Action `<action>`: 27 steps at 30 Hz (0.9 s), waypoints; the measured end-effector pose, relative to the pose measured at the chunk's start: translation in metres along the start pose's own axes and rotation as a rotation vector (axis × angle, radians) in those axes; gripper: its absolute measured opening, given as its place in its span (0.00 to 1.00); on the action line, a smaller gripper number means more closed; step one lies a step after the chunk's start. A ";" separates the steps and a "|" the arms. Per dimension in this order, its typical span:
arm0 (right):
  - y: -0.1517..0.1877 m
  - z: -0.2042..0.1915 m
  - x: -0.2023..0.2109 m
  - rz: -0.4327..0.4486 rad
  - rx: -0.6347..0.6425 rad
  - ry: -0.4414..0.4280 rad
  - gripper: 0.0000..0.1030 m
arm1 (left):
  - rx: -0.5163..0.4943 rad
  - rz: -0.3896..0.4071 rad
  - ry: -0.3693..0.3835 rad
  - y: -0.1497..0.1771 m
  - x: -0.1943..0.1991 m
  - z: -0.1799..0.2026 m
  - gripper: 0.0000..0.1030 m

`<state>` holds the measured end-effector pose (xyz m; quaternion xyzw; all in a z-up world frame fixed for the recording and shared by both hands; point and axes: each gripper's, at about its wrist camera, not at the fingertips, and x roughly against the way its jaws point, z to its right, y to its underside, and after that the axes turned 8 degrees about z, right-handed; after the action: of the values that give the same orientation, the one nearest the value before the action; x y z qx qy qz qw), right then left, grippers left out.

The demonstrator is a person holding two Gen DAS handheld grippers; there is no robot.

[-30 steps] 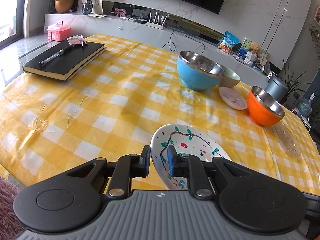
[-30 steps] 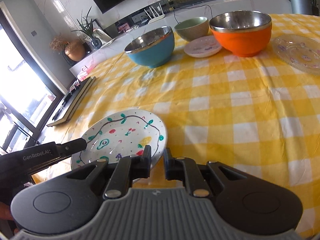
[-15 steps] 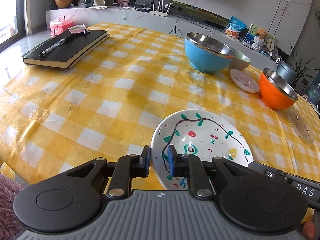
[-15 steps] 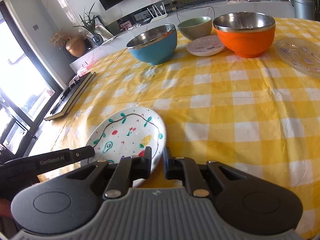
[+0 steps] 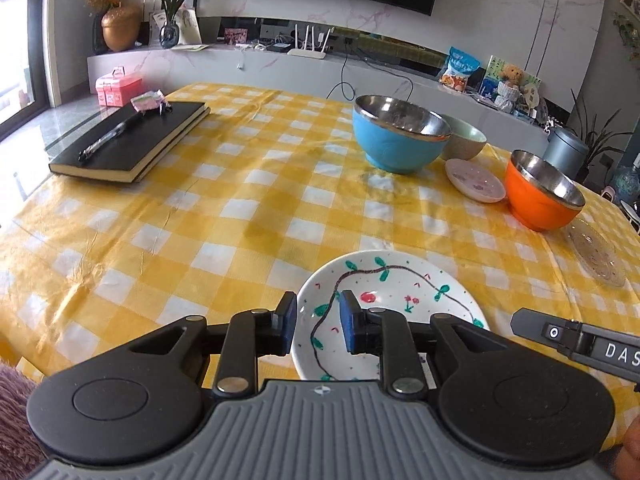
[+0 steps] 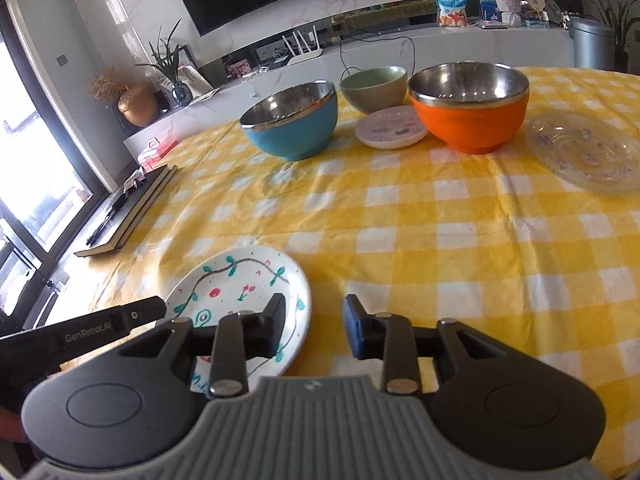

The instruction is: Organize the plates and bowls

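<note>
While my left gripper (image 5: 318, 322) and right gripper (image 6: 314, 326) hover parted and empty over the painted plate (image 5: 394, 304), I see beyond it empty blue bowl (image 5: 398, 138) and orange bowl (image 5: 542, 190).

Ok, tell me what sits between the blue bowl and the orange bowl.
In the right wrist view, a small pink plate lies between blue bowl and orange bowl, with a green bowl behind it.
</note>
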<state>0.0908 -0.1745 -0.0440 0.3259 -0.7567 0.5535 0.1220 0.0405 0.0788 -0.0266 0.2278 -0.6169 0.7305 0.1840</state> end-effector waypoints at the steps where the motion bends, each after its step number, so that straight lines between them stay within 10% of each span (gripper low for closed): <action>1: -0.003 0.003 0.002 0.009 -0.003 0.014 0.34 | -0.011 0.005 0.009 -0.002 0.002 0.004 0.25; 27: -0.106 0.190 0.034 0.078 -0.085 0.254 0.48 | -0.090 -0.017 0.375 -0.040 -0.040 0.206 0.35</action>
<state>0.1651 -0.3793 -0.0127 0.2182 -0.7699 0.5621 0.2091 0.1174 -0.1171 0.0118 0.0844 -0.6018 0.7304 0.3117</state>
